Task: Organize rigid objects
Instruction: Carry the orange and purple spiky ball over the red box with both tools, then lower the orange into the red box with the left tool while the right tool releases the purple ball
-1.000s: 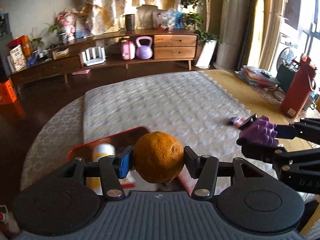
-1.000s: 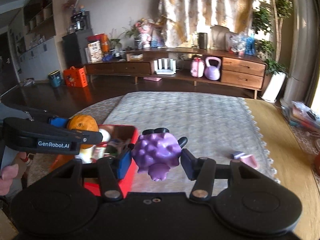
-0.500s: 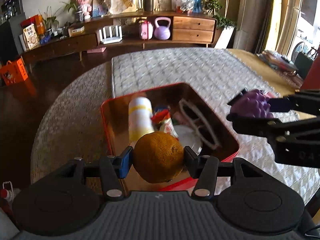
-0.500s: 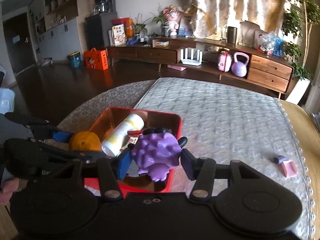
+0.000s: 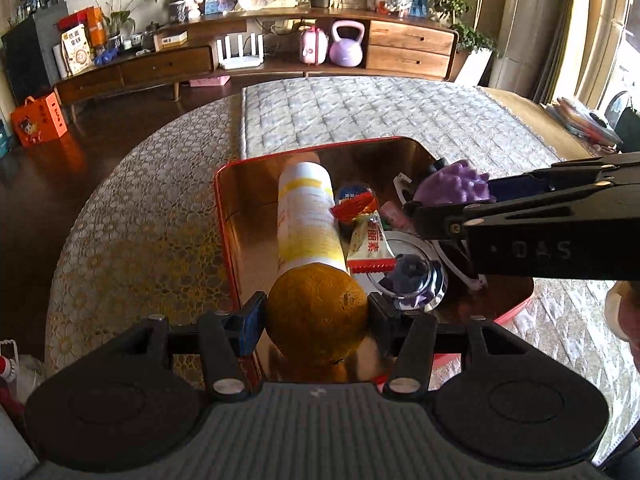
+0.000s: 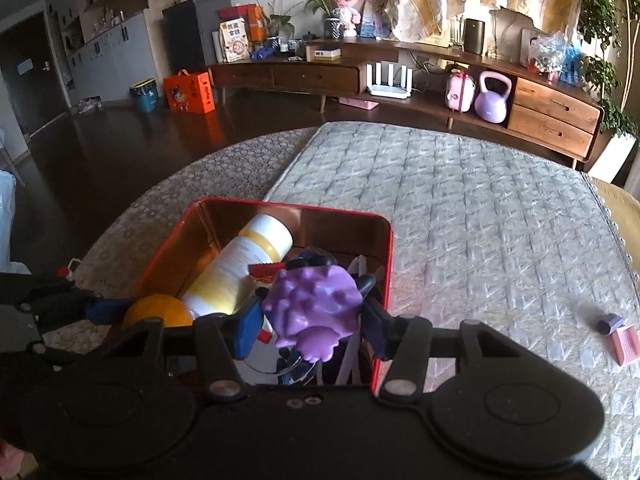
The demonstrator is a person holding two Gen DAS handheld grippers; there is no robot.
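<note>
My left gripper [image 5: 316,314] is shut on an orange [image 5: 318,314], hanging over the near end of a red tin box [image 5: 228,216] on the table. The same orange [image 6: 158,310] shows at the box's near left corner in the right wrist view. My right gripper [image 6: 312,312] is shut on a knobbly purple toy [image 6: 314,310] above the box's right side; it appears from the right as the purple toy [image 5: 452,184] in the left wrist view. Inside the box lie a white and yellow bottle [image 5: 306,216], a snack packet [image 5: 368,248] and a shiny round lid [image 5: 412,280].
A quilted grey mat [image 6: 460,208] covers the table beyond and right of the box. Small pink and purple pieces [image 6: 618,336] lie near the table's right edge. A long wooden sideboard [image 6: 400,76] with a purple kettlebell stands across the dark floor.
Both grippers came down and in over the red box with their loads. The box filled more of each view, and the purple toy moved from beside the box to above its inside.
</note>
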